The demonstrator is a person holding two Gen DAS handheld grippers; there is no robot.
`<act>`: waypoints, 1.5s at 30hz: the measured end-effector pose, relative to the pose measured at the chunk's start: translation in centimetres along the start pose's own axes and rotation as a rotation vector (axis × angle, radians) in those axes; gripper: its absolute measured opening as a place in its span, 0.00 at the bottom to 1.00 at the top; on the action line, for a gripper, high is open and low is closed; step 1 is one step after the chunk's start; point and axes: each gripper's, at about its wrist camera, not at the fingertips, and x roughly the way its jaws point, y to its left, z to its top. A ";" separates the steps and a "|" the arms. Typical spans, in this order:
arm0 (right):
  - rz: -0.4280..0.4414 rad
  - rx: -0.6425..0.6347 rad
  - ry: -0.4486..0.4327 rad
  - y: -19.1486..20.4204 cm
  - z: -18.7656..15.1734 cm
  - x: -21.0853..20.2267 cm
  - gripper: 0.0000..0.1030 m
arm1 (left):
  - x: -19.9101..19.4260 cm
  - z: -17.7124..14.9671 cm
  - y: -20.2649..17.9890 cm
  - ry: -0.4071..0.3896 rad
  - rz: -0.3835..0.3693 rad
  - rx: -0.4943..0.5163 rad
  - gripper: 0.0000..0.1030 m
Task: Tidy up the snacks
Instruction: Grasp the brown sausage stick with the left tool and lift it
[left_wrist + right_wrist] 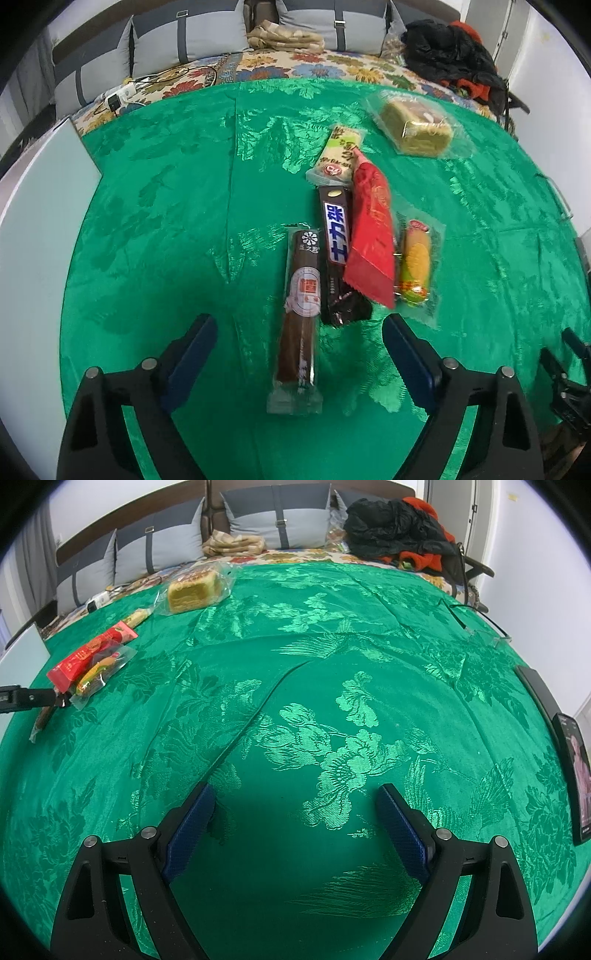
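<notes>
Mid-sort, by the look of it: 5 snacks gathered in a loose row on the green cloth [155,206] over the bed, 1 more lying well apart.

Left hand-held gripper [299,328] poised above the near end of the row, jaws spread wide, nothing pressed between the pads. Directly between the fingers, lower down on the cloth: the long brown bar [300,314] in clear wrap, lengthwise toward the camera. Just beside it on the right, the dark chocolate bar [334,254] with white lettering, touching or nearly so. Over that bar's right edge, the red packet [371,236], tilted and overlapping. Farther right, the yellow-and-green snack [415,266] in clear wrap, close beside the red packet. At the far end of the row, the pale green-and-white packet [338,155], partly under the red one's tip. Off toward the far right, alone, the wrapped cake block [419,127].

Right hand-held gripper [295,808] likewise released, hanging over bare cloth, well away from every snack.

Likely next: a grip on the brown bar, or a reach for the stray cake block. Called for: jaws lowered astride a single wrapper, clear of the neighbouring chocolate bar, then a gentle squeeze on slippery film.
</notes>
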 end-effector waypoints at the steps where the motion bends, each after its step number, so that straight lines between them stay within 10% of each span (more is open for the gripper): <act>1: 0.000 0.000 0.000 0.0 0.0 0.0 0.89 | 0.2 0.0 0.0 0.003 0.008 0.006 0.87; 10: 0.001 0.000 0.000 0.0 0.0 0.0 0.89 | 1.3 -0.9 1.5 0.013 0.018 -0.036 0.84; 21: 0.002 0.001 0.000 0.0 0.0 0.0 0.89 | 0.1 -1.4 1.0 -0.018 0.020 0.008 0.19; 24: 0.002 0.001 0.000 0.0 0.0 0.0 0.89 | -0.3 -2.2 0.8 -0.024 0.030 0.022 0.18; 35: 0.002 0.001 0.000 0.0 0.0 0.0 0.89 | -4.6 -10.2 0.5 -0.017 -0.003 0.036 0.19; 37: 0.003 0.001 0.000 0.0 0.0 0.0 0.89 | -5.1 -11.0 0.1 -0.013 0.003 0.046 0.30; 39: 0.003 0.001 0.000 0.0 0.0 0.0 0.89 | -5.1 -11.1 -0.1 -0.005 0.016 0.047 0.77; 45: 0.003 0.001 0.000 0.0 0.0 0.0 0.89 | -3.8 -10.3 0.9 -0.033 0.072 -0.016 0.83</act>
